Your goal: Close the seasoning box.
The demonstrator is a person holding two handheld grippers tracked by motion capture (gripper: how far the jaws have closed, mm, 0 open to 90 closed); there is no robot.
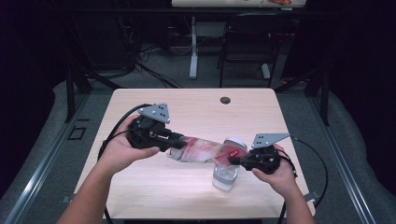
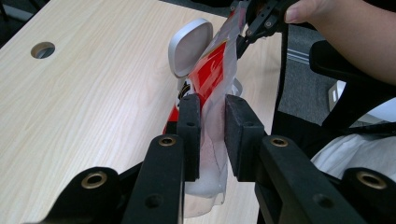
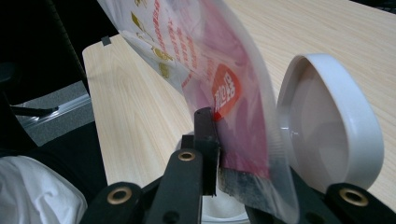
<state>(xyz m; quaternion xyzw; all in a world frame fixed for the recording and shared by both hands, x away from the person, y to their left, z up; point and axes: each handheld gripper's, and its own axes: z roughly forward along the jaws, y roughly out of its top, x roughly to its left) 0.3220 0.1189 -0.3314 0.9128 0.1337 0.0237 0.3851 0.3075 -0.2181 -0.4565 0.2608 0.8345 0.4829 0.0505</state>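
- Red-and-clear plastic pouch (image 1: 205, 150) is held nearly level above the wooden table (image 1: 196, 112), stretched between both tools, with its right end over a clear glass jar (image 1: 225, 177) standing near the table's right front.
- Left tool (image 1: 172, 140) pinches the pouch's left, bottom end; in the left gripper view its two black pads (image 2: 189, 135) squeeze the clear film, with some whitish stuff bunched just below.
- Right tool (image 1: 236, 160) is pressed onto the pouch's right edge, by the round red label (image 3: 225, 91).
- Jar's white hinged lid (image 3: 327, 140) stands flipped open just beside the pouch.
- What could go wrong, I reckon: the film looks slick, so a slight tug could slide it out of either pinch and dump the contents on the table.
- Also, if the pouch mouth isn't right over the jar opening, whatever pours will miss; the open lid sits close enough to get bumped and tip the jar.
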